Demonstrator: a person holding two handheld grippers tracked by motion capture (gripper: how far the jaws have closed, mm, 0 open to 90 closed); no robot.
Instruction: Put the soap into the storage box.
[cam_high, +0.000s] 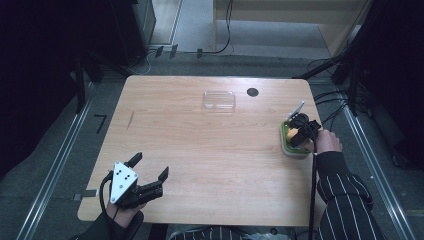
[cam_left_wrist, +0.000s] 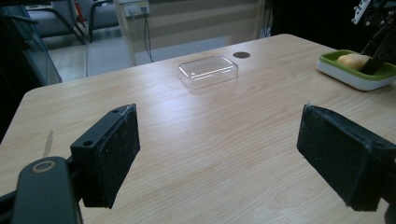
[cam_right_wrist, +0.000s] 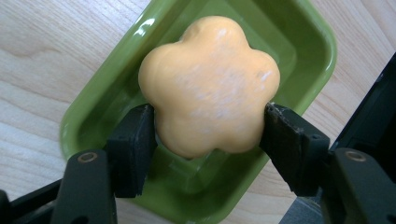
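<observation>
An orange, flower-shaped soap (cam_right_wrist: 210, 84) lies in a green dish (cam_right_wrist: 308, 42) with a white base at the table's right edge (cam_high: 287, 146). My right gripper (cam_right_wrist: 210, 116) reaches down into the dish, its two black pads pressed against opposite sides of the soap. The high view shows that gripper (cam_high: 300, 131) over the dish, held by a hand in a striped sleeve. My left gripper (cam_high: 150, 166) rests near the front left corner, jaws wide apart with nothing between them. Past its pads (cam_left_wrist: 112, 154), the dish (cam_left_wrist: 345, 77) and soap (cam_left_wrist: 352, 59) sit far right.
A clear, shallow plastic box (cam_high: 219, 99) lies at the back middle of the wooden table (cam_high: 210, 150), next to a small dark round spot (cam_high: 252, 92). Cables run over the floor behind and to the right of the table.
</observation>
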